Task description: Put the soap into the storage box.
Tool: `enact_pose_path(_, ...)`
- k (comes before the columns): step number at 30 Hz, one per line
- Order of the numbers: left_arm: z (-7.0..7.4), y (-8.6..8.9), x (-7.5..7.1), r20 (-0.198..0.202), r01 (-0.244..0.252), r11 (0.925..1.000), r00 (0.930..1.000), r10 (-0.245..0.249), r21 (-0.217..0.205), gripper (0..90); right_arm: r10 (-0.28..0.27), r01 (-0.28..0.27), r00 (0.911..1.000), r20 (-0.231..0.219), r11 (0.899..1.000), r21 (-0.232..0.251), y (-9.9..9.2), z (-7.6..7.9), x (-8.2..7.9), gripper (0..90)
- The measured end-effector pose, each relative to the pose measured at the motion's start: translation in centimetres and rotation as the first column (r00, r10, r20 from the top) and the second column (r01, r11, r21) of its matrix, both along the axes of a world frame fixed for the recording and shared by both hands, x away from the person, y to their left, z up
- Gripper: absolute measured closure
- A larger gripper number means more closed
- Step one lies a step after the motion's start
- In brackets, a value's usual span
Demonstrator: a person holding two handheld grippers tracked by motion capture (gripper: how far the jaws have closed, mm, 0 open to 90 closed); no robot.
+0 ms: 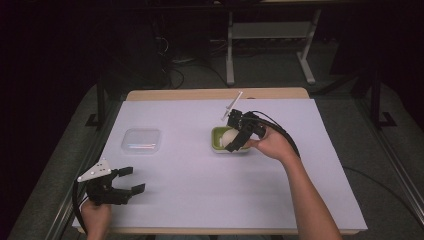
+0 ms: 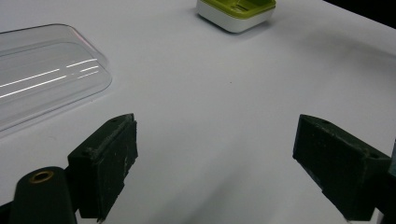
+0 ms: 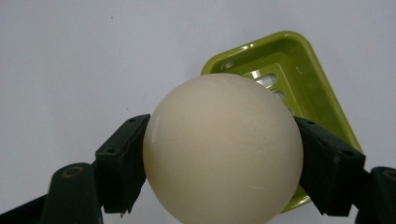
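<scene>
Right gripper (image 1: 231, 145) on an outstretched forearm, jaws clamped on a pale ball (image 3: 223, 149) between them, left gripper (image 1: 131, 180) held low, jaws spread wide, nothing between.

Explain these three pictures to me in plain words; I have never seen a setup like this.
A person sits at a white table holding a two-jawed tool in each hand. One picture looks down from above; the other two come from cameras riding on each tool, looking along its black jaws. The right tongs are closed on a cream-coloured rounded bar, probably soap, held over a green soap dish. The left tongs are open and hold nothing, near the table's front edge. A clear plastic lid lies on the table, left of the dish.
</scene>
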State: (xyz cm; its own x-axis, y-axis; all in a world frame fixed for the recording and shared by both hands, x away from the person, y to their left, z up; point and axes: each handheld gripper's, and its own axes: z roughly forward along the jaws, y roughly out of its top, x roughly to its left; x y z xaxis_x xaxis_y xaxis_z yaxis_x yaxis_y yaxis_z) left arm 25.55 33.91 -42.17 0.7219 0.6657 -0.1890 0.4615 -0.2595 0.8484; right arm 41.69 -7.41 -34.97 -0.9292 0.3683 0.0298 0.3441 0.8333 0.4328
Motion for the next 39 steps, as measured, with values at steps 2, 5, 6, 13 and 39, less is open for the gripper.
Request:
enact_pose_path(2, 0.0, 0.0, 0.0, 0.000, -0.001, 1.0000, 1.0000, 0.001, -0.001, 13.2, -0.003, 0.003, 1.0000, 0.000, 1.000, -0.004, 0.1, 0.1, 0.2, 23.9)
enact_pose_path(5, 0.0, 0.0, 0.0, -0.002, -0.002, 1.0000, 1.0000, 0.002, -0.002, 13.2, -0.004, 0.004, 1.0000, 0.000, 1.000, -0.007, 0.3, 0.3, 0.7, 23.9)
enact_pose_path(6, 0.0, 0.1, 0.0, -0.002, -0.002, 1.0000, 1.0000, 0.002, -0.002, 13.2, -0.006, 0.006, 1.0000, -0.002, 1.000, -0.008, 0.3, 0.4, 0.8, 23.9)
enact_pose_path(13, 0.0, 0.1, 0.0, -0.002, -0.001, 1.0000, 1.0000, 0.001, -0.004, 13.2, -0.018, 0.018, 0.9998, -0.011, 1.000, 0.009, 0.5, 0.1, 1.6, 23.9)
enact_pose_path(39, 0.0, 0.1, 0.0, -0.001, 0.004, 1.0000, 1.0000, -0.004, 0.003, 13.2, -0.106, 0.106, 0.9941, -0.023, 0.994, -0.014, 1.0, -1.7, 3.6, 23.9)
